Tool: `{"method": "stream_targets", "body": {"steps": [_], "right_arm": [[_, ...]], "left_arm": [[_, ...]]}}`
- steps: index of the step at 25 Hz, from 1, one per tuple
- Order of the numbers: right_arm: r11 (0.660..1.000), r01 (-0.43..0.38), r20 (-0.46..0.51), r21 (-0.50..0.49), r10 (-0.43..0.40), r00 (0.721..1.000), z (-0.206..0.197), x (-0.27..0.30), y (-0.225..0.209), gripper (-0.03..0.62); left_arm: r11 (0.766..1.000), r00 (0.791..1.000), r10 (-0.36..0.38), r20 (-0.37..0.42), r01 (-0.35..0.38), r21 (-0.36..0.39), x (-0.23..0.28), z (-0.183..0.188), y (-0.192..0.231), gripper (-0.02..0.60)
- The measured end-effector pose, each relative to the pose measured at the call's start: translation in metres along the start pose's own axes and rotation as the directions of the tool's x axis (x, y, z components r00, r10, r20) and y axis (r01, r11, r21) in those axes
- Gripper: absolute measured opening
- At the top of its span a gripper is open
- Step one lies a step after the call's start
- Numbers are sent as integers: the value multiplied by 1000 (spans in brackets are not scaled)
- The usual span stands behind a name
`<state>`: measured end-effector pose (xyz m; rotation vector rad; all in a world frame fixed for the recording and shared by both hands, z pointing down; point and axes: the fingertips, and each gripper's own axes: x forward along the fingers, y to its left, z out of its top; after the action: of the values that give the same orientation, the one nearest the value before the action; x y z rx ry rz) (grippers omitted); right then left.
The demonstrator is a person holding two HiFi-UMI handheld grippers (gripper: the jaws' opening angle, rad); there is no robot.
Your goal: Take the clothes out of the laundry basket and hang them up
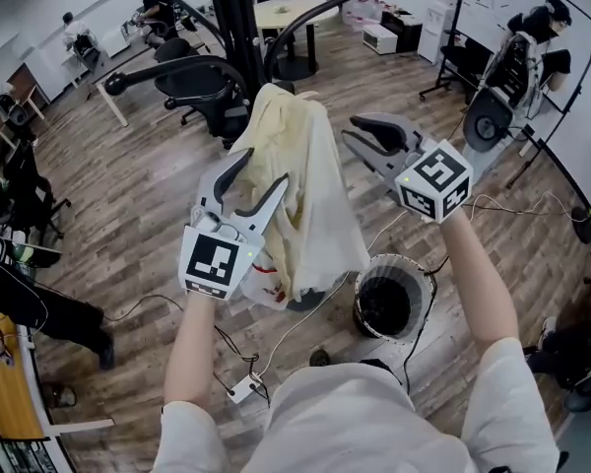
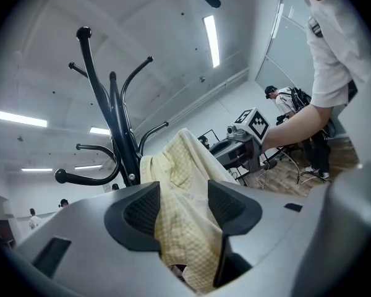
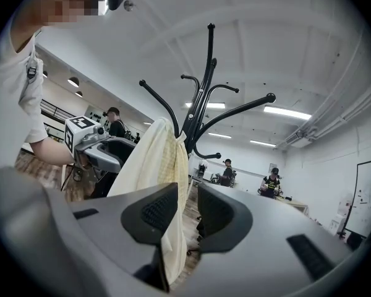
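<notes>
A pale yellow checked garment (image 1: 300,190) hangs draped over a hook of the black coat stand (image 1: 238,28). My left gripper (image 1: 266,168) is at the garment's left edge with its jaws wide open. In the left gripper view the cloth (image 2: 185,184) hangs loose between the pads, below the stand (image 2: 114,122). My right gripper (image 1: 351,128) is open just right of the garment's top, clear of the cloth. In the right gripper view the garment (image 3: 157,159) hangs from the stand (image 3: 201,98), seen through the gap with room beside it.
A round dark mesh bin (image 1: 392,299) stands on the wood floor below the right arm. Something white and red (image 1: 264,282) shows under the garment's hem. A black office chair (image 1: 207,97) is behind the stand, and cables and a power strip (image 1: 244,390) lie on the floor.
</notes>
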<state>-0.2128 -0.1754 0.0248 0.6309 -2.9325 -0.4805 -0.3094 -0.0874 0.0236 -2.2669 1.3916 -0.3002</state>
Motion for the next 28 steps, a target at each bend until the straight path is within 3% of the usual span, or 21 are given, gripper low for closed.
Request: {"method": "stream_targets", "body": {"steps": [17, 28], "right_arm": [[997, 22, -58, 78, -18, 998, -46, -118, 22, 97], [993, 59, -84, 100, -50, 995, -69, -208, 55, 86]], "left_arm": [[997, 1000, -20, -4, 20, -70, -1, 39, -103, 241], [987, 995, -96, 17, 98, -124, 18, 53, -188, 235]]}}
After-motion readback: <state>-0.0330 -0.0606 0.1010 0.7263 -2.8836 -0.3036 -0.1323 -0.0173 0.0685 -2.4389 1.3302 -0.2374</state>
